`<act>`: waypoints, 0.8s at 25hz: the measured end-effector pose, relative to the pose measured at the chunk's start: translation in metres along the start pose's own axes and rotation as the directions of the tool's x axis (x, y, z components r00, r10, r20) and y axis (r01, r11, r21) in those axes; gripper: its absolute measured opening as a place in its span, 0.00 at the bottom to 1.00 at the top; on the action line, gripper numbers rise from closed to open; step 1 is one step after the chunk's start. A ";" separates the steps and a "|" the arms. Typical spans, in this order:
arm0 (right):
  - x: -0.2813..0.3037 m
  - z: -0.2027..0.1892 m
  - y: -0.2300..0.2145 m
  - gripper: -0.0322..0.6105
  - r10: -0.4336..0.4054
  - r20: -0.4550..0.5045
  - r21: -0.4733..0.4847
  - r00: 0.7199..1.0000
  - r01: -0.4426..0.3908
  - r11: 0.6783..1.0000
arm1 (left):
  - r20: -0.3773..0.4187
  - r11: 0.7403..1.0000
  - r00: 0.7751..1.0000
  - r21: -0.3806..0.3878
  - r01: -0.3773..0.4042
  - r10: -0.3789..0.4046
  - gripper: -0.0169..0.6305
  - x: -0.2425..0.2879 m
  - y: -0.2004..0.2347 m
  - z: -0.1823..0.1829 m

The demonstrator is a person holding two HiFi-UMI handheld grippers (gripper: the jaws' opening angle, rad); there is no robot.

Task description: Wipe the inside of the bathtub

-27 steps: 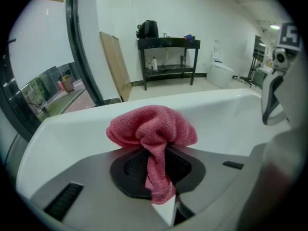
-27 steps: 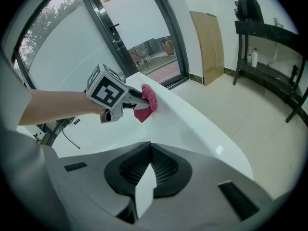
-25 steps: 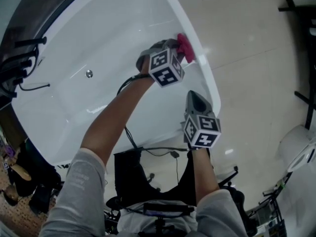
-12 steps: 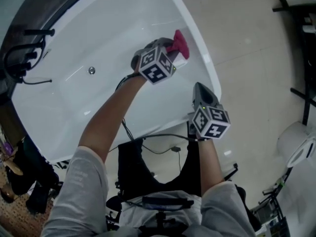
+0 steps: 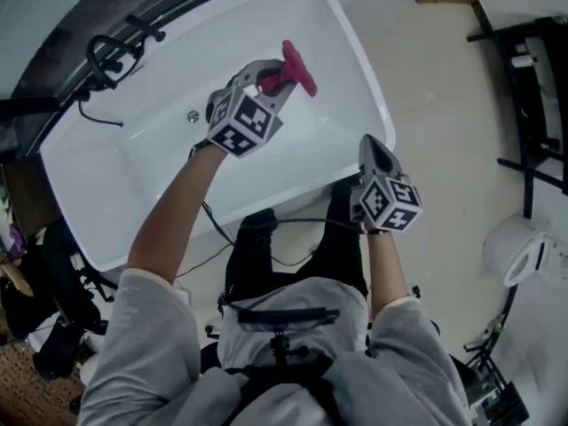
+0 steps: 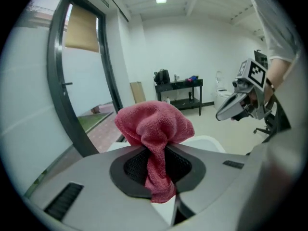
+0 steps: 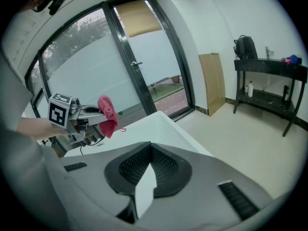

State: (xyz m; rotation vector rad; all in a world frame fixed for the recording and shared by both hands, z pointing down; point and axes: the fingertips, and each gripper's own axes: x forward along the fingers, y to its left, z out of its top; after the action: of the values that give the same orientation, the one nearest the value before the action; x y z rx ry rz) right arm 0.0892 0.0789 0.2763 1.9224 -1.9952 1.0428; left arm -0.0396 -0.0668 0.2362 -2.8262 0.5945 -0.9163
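Observation:
The white bathtub [image 5: 115, 185] lies below me, its far rim [image 7: 159, 121] showing in the right gripper view. My left gripper [image 5: 277, 76] is held above the tub's inside, shut on a pink cloth [image 5: 299, 67]. That cloth [image 6: 154, 129] bunches out in front of the jaws and hangs free of the tub's surface. My right gripper [image 5: 369, 143] is over the tub's near rim, shut with nothing in it. From the right gripper view the left gripper [image 7: 91, 112] and its cloth [image 7: 107, 115] appear at the left. The right gripper [image 6: 239, 105] hangs at the right of the left gripper view.
A black tap with a hose [image 5: 114, 44] stands at the tub's far end, and a drain [image 5: 193, 115] sits in its floor. A black shelf table [image 7: 269, 81] and a cardboard panel [image 7: 214, 83] stand by the wall. A white fixture [image 5: 519, 254] is at the right.
The left gripper has lifted the pink cloth off the tub's right wall and carried it left over the tub's middle. The view has pulled back, and the right gripper has risen slightly.

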 end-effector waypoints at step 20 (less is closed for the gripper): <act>-0.196 0.071 0.099 0.06 0.055 0.196 -0.109 0.979 -0.034 0.994 | 0.050 0.850 0.918 -0.400 -0.343 0.394 0.13 -0.360 -0.067 0.013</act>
State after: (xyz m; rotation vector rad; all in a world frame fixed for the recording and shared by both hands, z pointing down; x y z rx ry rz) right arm 0.0492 0.1870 0.0762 2.0047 -2.1593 0.7638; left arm -0.2765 0.1380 0.0463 -2.8924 1.3776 -0.5870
